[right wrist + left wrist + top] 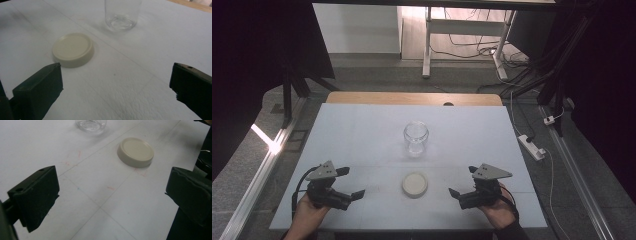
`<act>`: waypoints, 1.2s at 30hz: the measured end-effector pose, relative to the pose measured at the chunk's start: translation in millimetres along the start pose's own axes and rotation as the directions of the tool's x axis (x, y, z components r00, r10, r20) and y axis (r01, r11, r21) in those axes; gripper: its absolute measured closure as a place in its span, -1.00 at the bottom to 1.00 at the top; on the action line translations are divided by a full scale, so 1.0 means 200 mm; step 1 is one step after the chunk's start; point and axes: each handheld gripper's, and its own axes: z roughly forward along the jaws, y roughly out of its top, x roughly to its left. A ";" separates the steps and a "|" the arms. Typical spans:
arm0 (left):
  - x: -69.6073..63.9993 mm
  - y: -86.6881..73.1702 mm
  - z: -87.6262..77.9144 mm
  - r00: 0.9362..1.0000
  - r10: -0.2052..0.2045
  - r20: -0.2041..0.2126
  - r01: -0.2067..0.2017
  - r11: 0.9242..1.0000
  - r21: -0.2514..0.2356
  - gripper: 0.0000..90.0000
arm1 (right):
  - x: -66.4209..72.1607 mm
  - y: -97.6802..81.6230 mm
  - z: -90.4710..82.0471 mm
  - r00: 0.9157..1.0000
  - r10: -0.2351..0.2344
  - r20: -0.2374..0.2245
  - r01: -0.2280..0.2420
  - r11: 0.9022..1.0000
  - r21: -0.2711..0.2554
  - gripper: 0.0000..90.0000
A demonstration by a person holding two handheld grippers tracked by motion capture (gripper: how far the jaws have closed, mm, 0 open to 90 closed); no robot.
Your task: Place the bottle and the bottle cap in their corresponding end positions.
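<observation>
A clear glass jar [416,137] stands upright and without a lid in the middle of the white table; its base shows as the jar [91,125] and the jar [122,15]. A cream round lid [415,184] lies flat nearer me, also seen as the lid [135,152] and the lid [73,50]. My left gripper [350,183] rests low at the front left, open and holding nothing. My right gripper [463,181] sits at the front right, open too, with the lid between the two grippers.
The white table cover [362,130] ends at a wooden strip [412,98] along the far edge. Beyond stand a desk frame [428,45] and floor cables; a power strip [532,146] lies on the floor to the right.
</observation>
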 end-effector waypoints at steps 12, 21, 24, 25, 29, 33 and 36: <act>0.03 -0.13 -0.11 0.997 -0.059 -0.057 0.058 0.998 -0.014 -1.00 | -0.06 -0.15 -0.15 0.994 0.063 0.091 -0.064 0.998 0.008 -1.00; 0.03 -0.23 -0.13 0.993 -0.091 -0.080 0.093 0.996 0.016 -1.00 | -0.09 -0.26 -0.24 0.983 0.105 0.149 -0.111 0.993 0.034 -1.00; 0.03 -0.26 -0.14 0.991 -0.092 -0.097 0.095 0.995 0.031 -1.00 | -0.09 -0.28 -0.25 0.981 0.117 0.154 -0.124 0.992 0.038 -1.00; 0.03 -0.26 -0.14 0.991 -0.091 -0.102 0.095 0.995 0.037 -1.00 | -0.09 -0.29 -0.26 0.980 0.120 0.157 -0.128 0.991 0.043 -1.00; 0.03 -0.29 -0.15 0.988 -0.090 -0.128 0.098 0.993 0.061 -1.00 | -0.09 -0.30 -0.28 0.976 0.141 0.165 -0.150 0.988 0.042 -1.00; 0.02 -0.30 -0.16 0.984 -0.091 -0.155 0.103 0.992 0.070 -1.00 | -0.09 -0.31 -0.30 0.972 0.164 0.167 -0.174 0.983 0.049 -1.00; 0.02 -0.30 -0.16 0.984 -0.089 -0.153 0.102 0.992 0.079 -1.00 | -0.09 -0.32 -0.30 0.971 0.173 0.165 -0.184 0.982 0.052 -1.00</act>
